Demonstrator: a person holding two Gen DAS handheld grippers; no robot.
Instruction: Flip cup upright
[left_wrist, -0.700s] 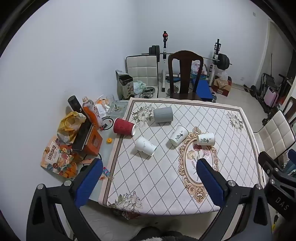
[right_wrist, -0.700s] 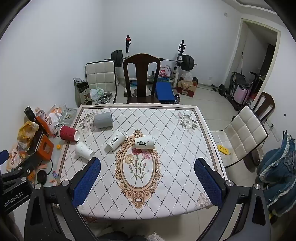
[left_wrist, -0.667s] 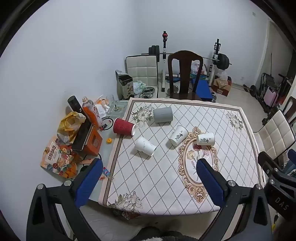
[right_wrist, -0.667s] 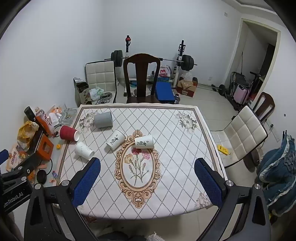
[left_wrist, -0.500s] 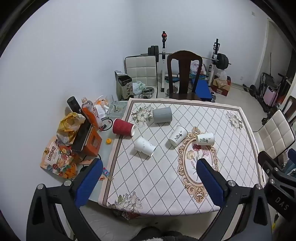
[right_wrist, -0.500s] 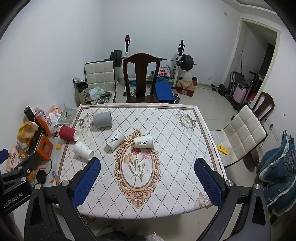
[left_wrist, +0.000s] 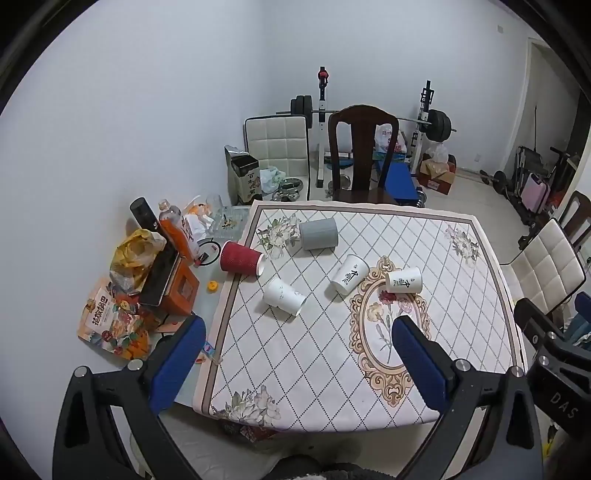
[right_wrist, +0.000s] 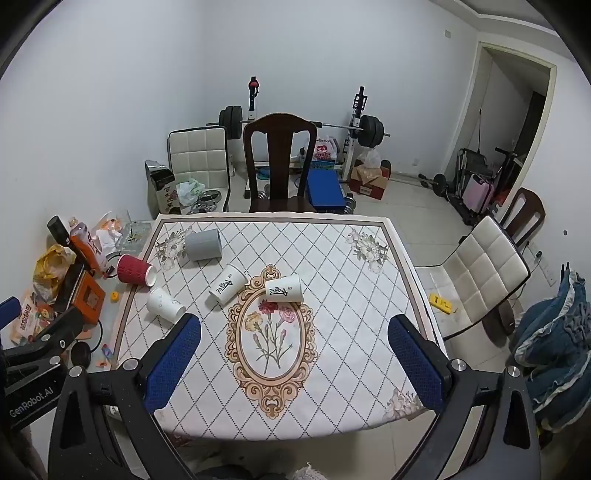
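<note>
Several cups lie on their sides on the patterned table (left_wrist: 295, 350): a red cup (left_wrist: 241, 257) at the left edge, a grey cup (left_wrist: 318, 233), a plain white cup (left_wrist: 283, 291), and two white cups with black lettering (left_wrist: 349, 274) (left_wrist: 403, 280). The same cups show in the right wrist view: the red cup (right_wrist: 135, 270), the grey cup (right_wrist: 203, 244), the plain white cup (right_wrist: 164, 305) and the lettered cups (right_wrist: 227, 283) (right_wrist: 283, 288). My left gripper (left_wrist: 295, 354) and right gripper (right_wrist: 294, 350) are both open, empty, held high above the table's near edge.
A dark wooden chair (left_wrist: 363, 155) stands at the table's far side, a white padded chair (right_wrist: 484, 273) at its right. Bags, boxes and bottles (left_wrist: 147, 280) clutter the floor on the left. Weight equipment (right_wrist: 295, 125) lines the back wall.
</note>
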